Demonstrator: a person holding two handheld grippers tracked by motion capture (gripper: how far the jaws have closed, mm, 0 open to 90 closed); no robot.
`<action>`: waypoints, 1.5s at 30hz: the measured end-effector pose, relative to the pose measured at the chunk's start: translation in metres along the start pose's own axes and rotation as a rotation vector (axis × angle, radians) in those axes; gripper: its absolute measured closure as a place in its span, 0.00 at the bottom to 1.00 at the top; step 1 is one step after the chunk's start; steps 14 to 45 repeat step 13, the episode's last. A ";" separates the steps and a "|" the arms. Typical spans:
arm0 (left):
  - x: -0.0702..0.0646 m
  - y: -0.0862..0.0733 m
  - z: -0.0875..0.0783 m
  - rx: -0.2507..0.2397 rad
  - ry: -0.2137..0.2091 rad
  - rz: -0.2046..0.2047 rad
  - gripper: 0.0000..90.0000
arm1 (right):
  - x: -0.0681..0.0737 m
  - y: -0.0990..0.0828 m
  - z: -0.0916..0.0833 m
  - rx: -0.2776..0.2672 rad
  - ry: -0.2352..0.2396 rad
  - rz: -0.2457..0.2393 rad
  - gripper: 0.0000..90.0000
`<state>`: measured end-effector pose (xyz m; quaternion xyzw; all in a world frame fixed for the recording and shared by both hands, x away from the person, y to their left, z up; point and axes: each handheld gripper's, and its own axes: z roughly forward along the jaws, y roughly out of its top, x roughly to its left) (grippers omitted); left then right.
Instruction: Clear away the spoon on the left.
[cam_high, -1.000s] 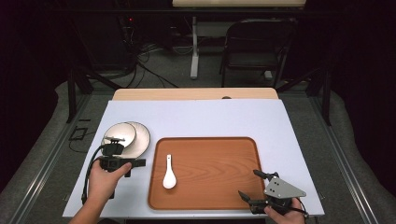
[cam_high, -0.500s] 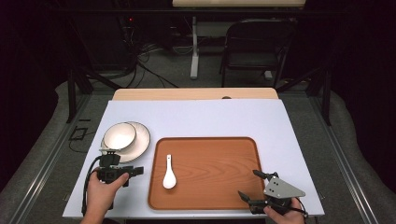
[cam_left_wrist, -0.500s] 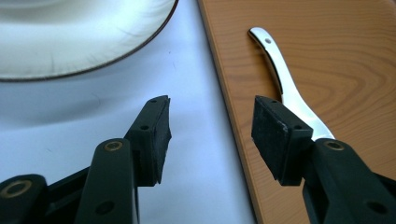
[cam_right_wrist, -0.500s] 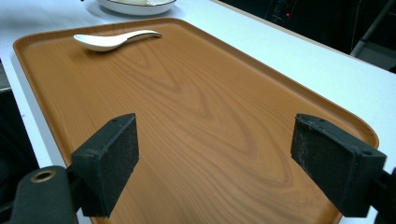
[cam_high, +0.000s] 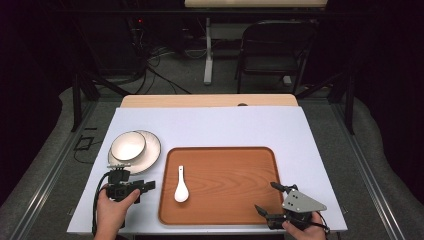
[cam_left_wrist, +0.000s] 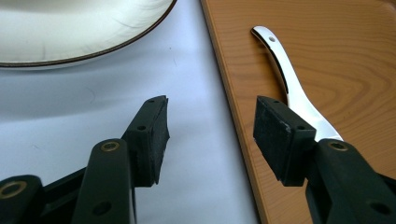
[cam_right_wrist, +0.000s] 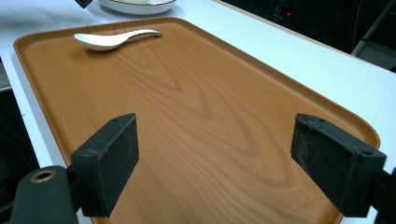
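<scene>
A white ceramic spoon (cam_high: 180, 189) lies on the left part of a wooden tray (cam_high: 225, 200), handle pointing away from me. A small bowl (cam_high: 128, 146) sits on a white plate (cam_high: 151, 148) left of the tray. My left gripper (cam_high: 147, 187) is open just left of the tray, level with the spoon; in its own view the open left gripper (cam_left_wrist: 210, 126) straddles the tray's edge (cam_left_wrist: 224, 93), with the spoon (cam_left_wrist: 289, 88) past the right jaw. My right gripper (cam_high: 267, 197) stands open and empty over the tray's near right corner. Its own view shows the right gripper (cam_right_wrist: 219, 158) held wide and the spoon (cam_right_wrist: 112, 39) far off.
The tray rests on a pale sheet covering the table (cam_high: 215, 127). A wooden strip (cam_high: 207, 101) runs along the far edge. A folding chair (cam_high: 277, 55) and cables stand on the floor beyond. The plate's dark-rimmed edge (cam_left_wrist: 79, 28) lies ahead of my left gripper.
My left gripper has drawn back from the plate toward the near edge and now sits beside the tray, level with the spoon. The right gripper has stayed put.
</scene>
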<state>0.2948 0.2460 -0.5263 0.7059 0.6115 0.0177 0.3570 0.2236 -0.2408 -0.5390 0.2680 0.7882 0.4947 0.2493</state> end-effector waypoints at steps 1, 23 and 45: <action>0.000 0.000 0.000 0.000 -0.002 0.002 0.50 | 0.000 0.000 0.000 0.000 0.000 0.000 0.17; -0.003 0.004 0.002 -0.015 -0.063 -0.016 0.51 | -0.001 -0.001 0.001 0.003 0.001 0.008 0.17; -0.003 0.004 0.002 -0.015 -0.063 -0.016 0.51 | -0.001 -0.001 0.001 0.003 0.001 0.008 0.17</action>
